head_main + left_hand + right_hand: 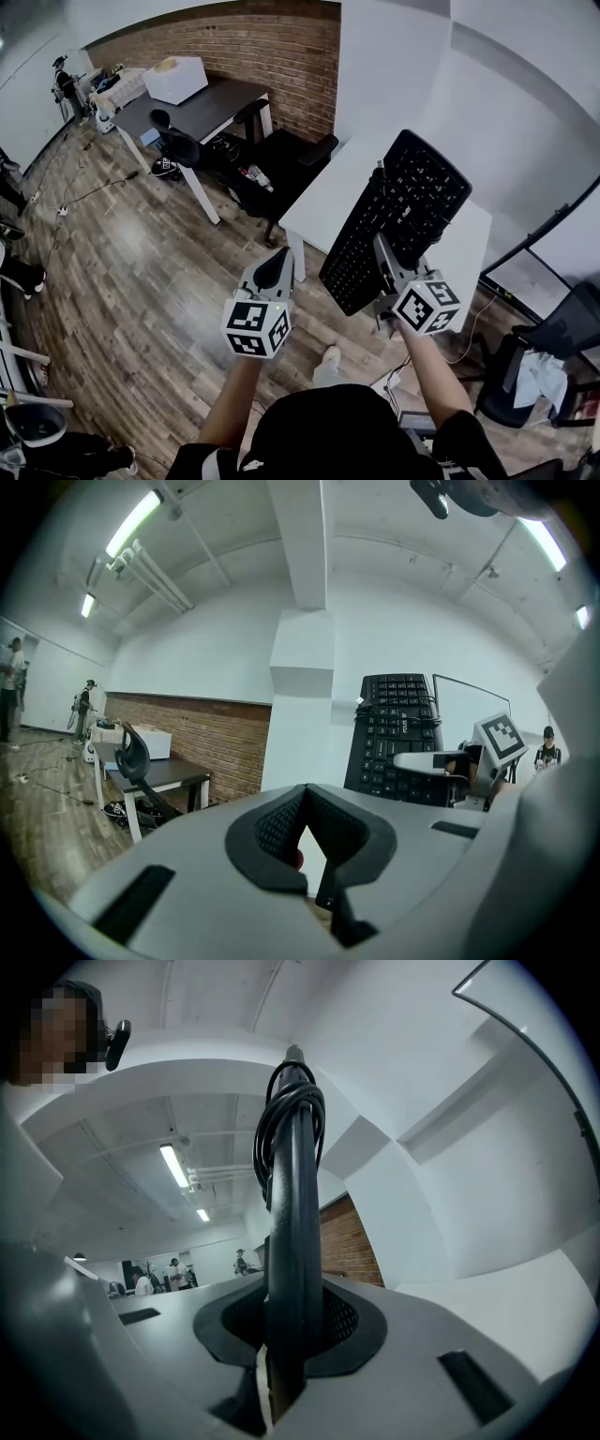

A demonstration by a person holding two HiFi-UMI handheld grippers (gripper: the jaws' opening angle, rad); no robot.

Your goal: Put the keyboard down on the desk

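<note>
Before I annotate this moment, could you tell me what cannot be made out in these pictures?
Key legends on the keyboard: too small in the head view; the right gripper view shows only its edge.
White desk beneath it: hidden by the keyboard, head view.
Its underside: turned from every view.

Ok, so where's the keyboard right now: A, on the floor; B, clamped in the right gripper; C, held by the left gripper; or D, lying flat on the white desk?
B: the right gripper's jaws are closed on the keyboard's edge, holding it tilted up rather than lying flat on the white desk.
</note>
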